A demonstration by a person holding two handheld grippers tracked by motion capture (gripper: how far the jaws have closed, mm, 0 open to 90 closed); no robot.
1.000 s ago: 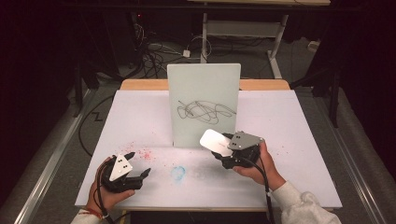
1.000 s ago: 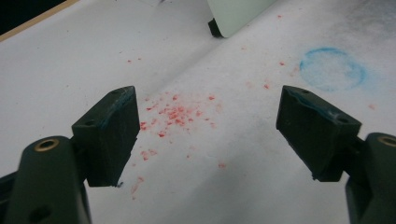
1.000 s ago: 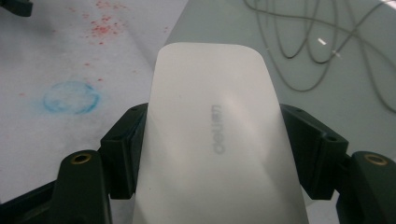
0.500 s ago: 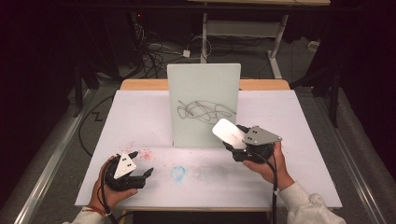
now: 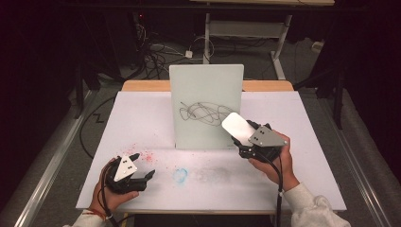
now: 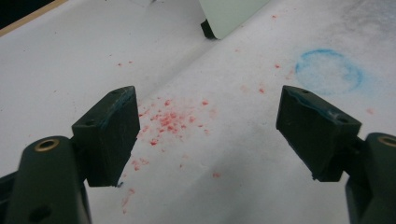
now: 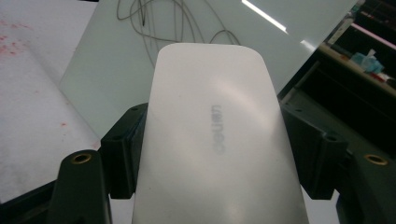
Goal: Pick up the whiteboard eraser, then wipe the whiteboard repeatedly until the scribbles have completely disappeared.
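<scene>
1. A wide desk (image 5: 142,109) covered in white paper fills the middle of the high view, with a wooden edge showing along its far side and dark floor with cables beyond.
2. An upright pale-green glass whiteboard panel (image 5: 206,94) stands near the desk's far centre, its face toward the person; a tangled grey scribble (image 5: 204,112) is drawn across its lower half.
3. The right claw (image 5: 242,142), held in the person's right hand (image 5: 274,163), is raised just in front of the panel's lower right corner. Its jaws are clamped on the two long sides of a flat white rounded-rectangle eraser (image 7: 215,135), which juts up and forward toward the panel; in the right gripper view faint grey lettering shows on its face.
4. The left claw (image 5: 142,166) rests low at the near left of the desk, held in the left hand (image 5: 111,191). Its jaws stand wide apart with nothing between them, as the left gripper view shows.
5. A scatter of red specks (image 6: 168,121) lies on the paper just ahead of the left claw.
6. A smudged blue ring mark (image 6: 329,70) sits on the paper to the right of the specks, near the desk's front centre.
</scene>
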